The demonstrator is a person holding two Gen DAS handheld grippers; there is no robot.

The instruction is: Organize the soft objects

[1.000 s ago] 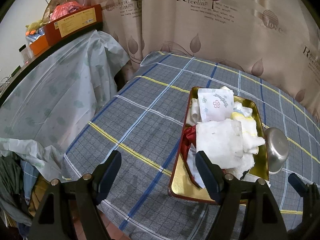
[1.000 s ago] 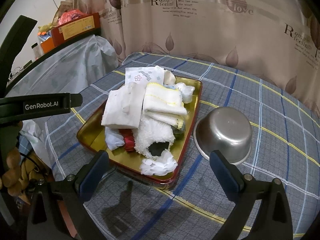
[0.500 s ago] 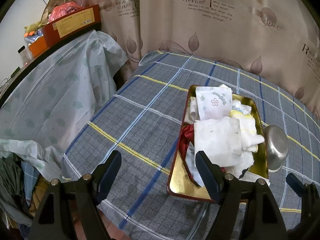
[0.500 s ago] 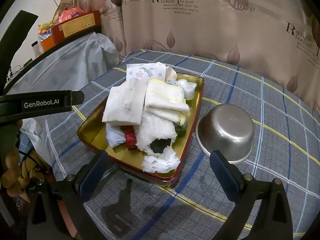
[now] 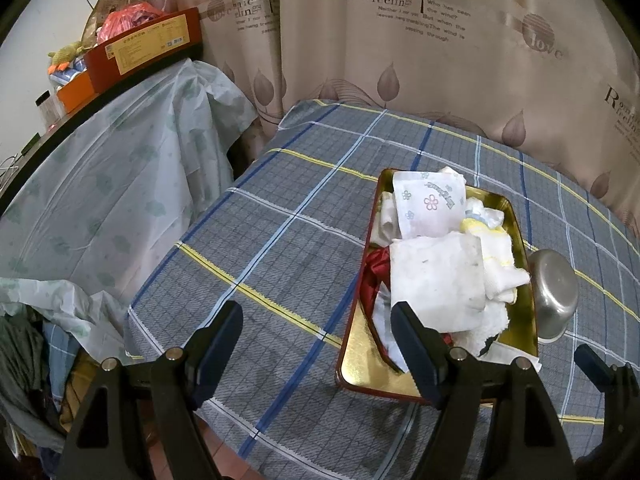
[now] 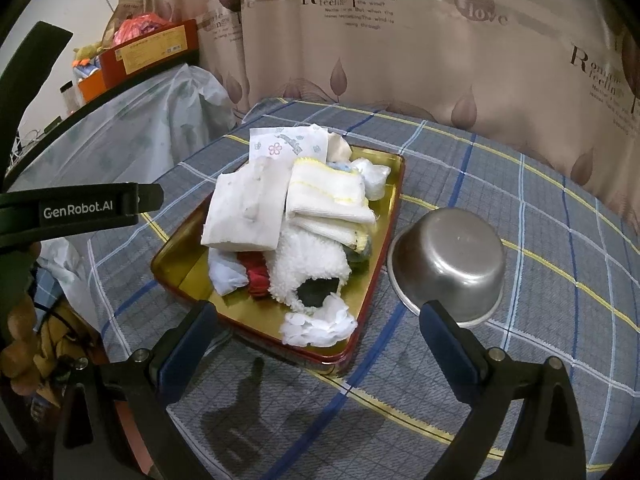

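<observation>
A gold tray with a red rim [image 5: 356, 364] [image 6: 176, 276] sits on the checked tablecloth and holds a pile of soft things: a white cloth [image 5: 436, 276] [image 6: 248, 208], a flowered tissue pack [image 5: 428, 204] [image 6: 284, 144], yellow-edged towels [image 6: 324, 196], a fluffy white piece [image 6: 308, 264] and a red item [image 6: 256, 276]. My left gripper [image 5: 316, 332] is open and empty above the table, left of the tray's near end. My right gripper [image 6: 316, 336] is open and empty, just before the tray's near edge.
A steel bowl [image 6: 452, 260] [image 5: 554, 292] stands upside down right of the tray. A plastic-covered counter [image 5: 100, 184] with boxes [image 5: 148, 44] is to the left. A curtain [image 5: 400, 40] hangs behind the table. The table's front edge [image 5: 240, 440] is close below the grippers.
Both grippers have drifted slightly back from the tray and stay open. Nothing in the tray has moved.
</observation>
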